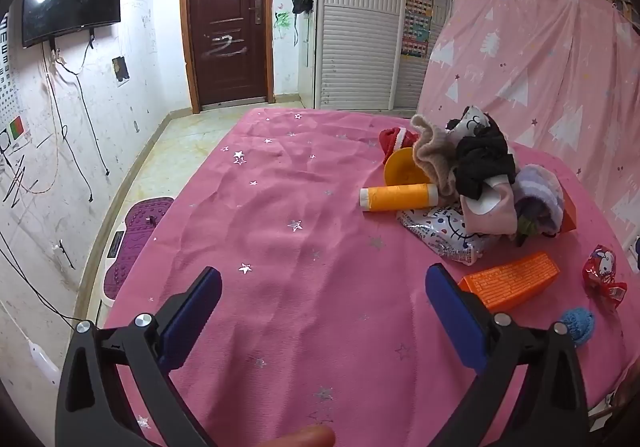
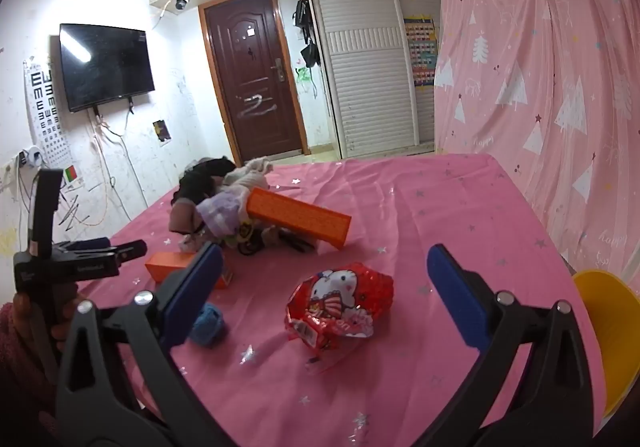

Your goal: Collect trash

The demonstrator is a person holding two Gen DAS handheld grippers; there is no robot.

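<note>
In the right wrist view a crumpled red cartoon snack wrapper (image 2: 340, 307) lies on the pink star-print cloth (image 2: 460, 215), just ahead of and between the fingers of my open right gripper (image 2: 324, 251), which touches nothing. My open left gripper (image 1: 323, 270) hovers over bare cloth, with an orange box (image 1: 508, 281) by its right finger. Farther right lie the same red wrapper (image 1: 602, 271), a white cartoon wrapper (image 1: 444, 231) and an orange roll (image 1: 396, 197). The left gripper (image 2: 120, 247) also shows at the left edge of the right wrist view, held by a hand.
A heap of clothes (image 1: 480, 167) sits at the back right beside an orange bowl (image 1: 404, 167). A long orange box (image 2: 296, 217) leans on that heap. A blue knitted piece (image 2: 208, 321) lies near my right gripper's left finger. A yellow plastic thing (image 2: 608, 335) stands at the right edge.
</note>
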